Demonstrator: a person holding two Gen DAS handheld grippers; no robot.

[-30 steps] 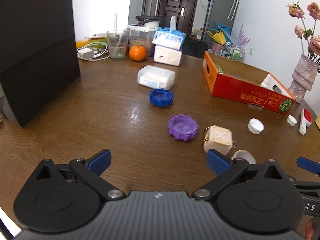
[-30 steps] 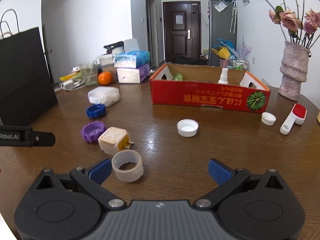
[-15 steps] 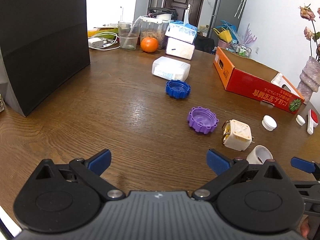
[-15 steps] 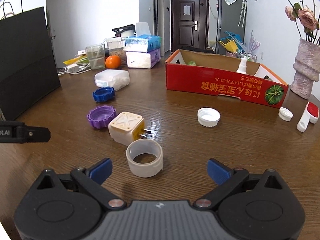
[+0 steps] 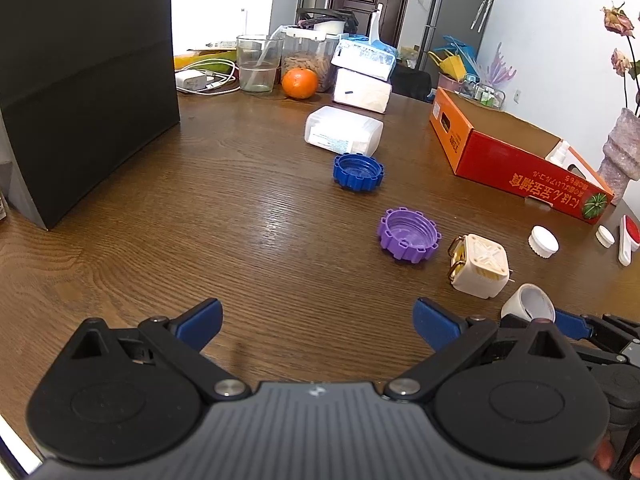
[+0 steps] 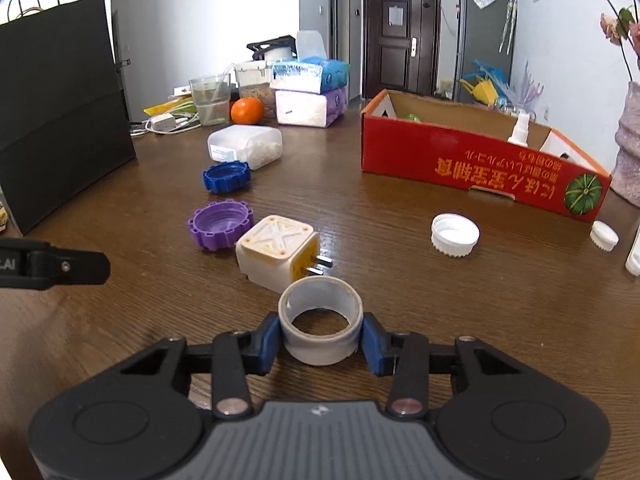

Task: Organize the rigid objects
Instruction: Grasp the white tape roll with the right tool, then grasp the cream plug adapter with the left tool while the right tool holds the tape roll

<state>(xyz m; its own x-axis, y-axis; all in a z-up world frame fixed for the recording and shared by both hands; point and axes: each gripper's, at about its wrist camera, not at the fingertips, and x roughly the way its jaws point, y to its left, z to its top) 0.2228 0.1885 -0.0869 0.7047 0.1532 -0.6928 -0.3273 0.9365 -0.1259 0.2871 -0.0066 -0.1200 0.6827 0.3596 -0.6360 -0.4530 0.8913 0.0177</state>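
Note:
A white tape roll (image 6: pixel 321 332) stands on the wooden table, and my right gripper (image 6: pixel 321 338) is closing its jaws on it, both blue pads pressed against its sides. The same tape roll (image 5: pixel 528 306) shows at the lower right of the left wrist view. Just beyond lie a cream plug adapter (image 6: pixel 276 254), a purple cap (image 6: pixel 220 226) and a blue cap (image 6: pixel 227 176). A white cap (image 6: pixel 455 235) lies to the right. My left gripper (image 5: pixel 318 320) hovers open over bare wood, nothing between its fingers.
A red cardboard box (image 6: pixel 476 164) holding a spray bottle sits at the back right. A black paper bag (image 6: pixel 60 104) stands at the left. Tissue packs (image 6: pixel 310 92), an orange (image 6: pixel 247 111), a plastic container (image 6: pixel 245 146) and a vase (image 6: pixel 628 148) crowd the far side.
My right gripper moved forward around the tape roll and its jaws closed from wide open onto it. The left gripper's view shifted slightly; its jaws stayed open.

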